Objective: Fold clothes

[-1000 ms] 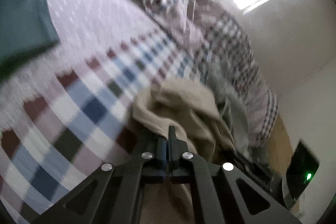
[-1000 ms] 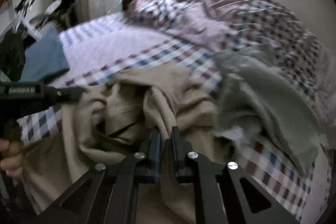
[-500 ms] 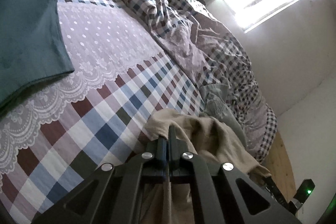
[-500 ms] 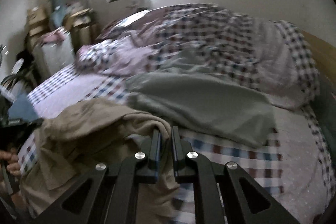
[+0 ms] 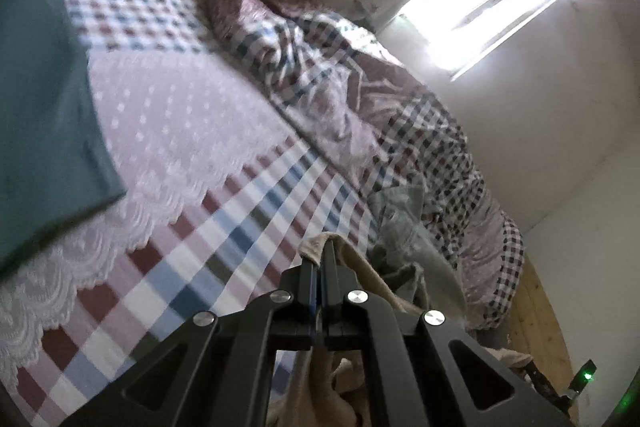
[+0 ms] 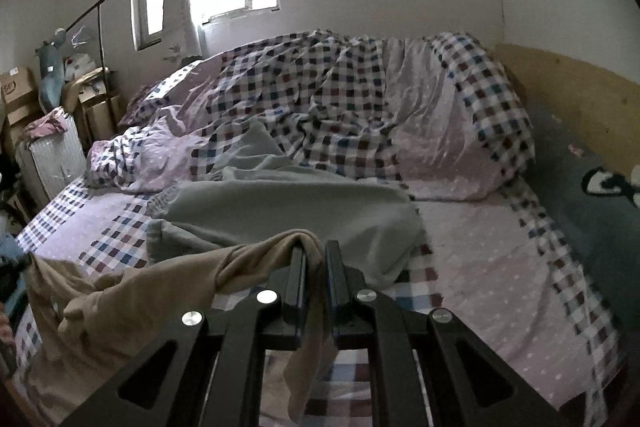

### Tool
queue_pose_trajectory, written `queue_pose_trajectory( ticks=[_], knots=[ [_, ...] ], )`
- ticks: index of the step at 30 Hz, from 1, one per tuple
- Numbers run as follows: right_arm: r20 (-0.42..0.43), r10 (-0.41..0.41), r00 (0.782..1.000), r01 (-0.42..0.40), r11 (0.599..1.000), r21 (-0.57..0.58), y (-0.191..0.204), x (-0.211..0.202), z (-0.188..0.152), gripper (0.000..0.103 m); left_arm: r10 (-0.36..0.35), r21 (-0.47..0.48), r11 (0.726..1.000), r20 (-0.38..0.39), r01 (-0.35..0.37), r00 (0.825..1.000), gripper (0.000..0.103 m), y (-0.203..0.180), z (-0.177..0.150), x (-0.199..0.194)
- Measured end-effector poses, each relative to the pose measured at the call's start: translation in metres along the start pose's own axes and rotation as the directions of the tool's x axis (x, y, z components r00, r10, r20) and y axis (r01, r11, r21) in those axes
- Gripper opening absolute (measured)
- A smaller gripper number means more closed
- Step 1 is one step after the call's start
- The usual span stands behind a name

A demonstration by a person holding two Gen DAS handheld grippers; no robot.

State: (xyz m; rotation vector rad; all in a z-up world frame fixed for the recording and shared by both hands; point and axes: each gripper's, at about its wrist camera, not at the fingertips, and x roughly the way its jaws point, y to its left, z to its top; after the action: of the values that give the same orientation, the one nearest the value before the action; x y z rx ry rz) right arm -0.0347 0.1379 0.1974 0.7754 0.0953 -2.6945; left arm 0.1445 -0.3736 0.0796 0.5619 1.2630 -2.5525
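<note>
Left gripper (image 5: 320, 259): fingers pressed together, pinching an edge of the tan garment (image 5: 352, 259) above the checked bedsheet (image 5: 224, 211). Right gripper (image 6: 316, 259): jaws narrowly parted, the tan garment (image 6: 168, 283) clamped between them, cloth draped leftward and hanging below the fingers. Garment lifted off the bed, stretched between both grippers. Grey-green garment (image 6: 288, 203) lies on the sheet just beyond. Folded teal cloth (image 5: 40, 115) at the bed's left edge. Rumpled checked duvet (image 6: 352, 99) behind.
</note>
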Motion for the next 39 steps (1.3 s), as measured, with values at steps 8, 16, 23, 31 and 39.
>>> queue_pose_trajectory(
  ticks=[8, 16, 23, 31, 39],
  knots=[
    [0.027, -0.017, 0.999, 0.017, 1.000, -0.022, -0.017, -0.021, 0.001, 0.008, -0.001, 0.035, 0.999, 0.167, -0.005, 0.986, 0.000, -0.017, 0.025, -0.025],
    [0.002, -0.069, 0.998, 0.069, 0.998, 0.016, -0.053, -0.023, -0.013, 0.007, 0.070, -0.045, 0.997, 0.234, -0.061, 0.970, 0.000, 0.010, 0.041, -0.040],
    [0.003, -0.142, 0.990, 0.141, 0.987, 0.075, -0.089, -0.035, -0.016, 0.007, 0.116, -0.099, 0.991, 0.338, -0.088, 0.934, 0.000, 0.023, 0.050, -0.063],
    [0.005, -0.226, 0.974, 0.224, 0.967, 0.123, -0.137, -0.059, -0.010, 0.007, 0.106, -0.124, 0.991, 0.443, -0.056, 0.890, 0.000, 0.014, 0.086, -0.097],
    [0.051, -0.308, 0.950, 0.297, 0.942, 0.157, -0.176, -0.091, 0.013, 0.007, 0.084, -0.135, 0.991, 0.533, -0.013, 0.842, 0.000, 0.001, 0.127, -0.129]
  ],
)
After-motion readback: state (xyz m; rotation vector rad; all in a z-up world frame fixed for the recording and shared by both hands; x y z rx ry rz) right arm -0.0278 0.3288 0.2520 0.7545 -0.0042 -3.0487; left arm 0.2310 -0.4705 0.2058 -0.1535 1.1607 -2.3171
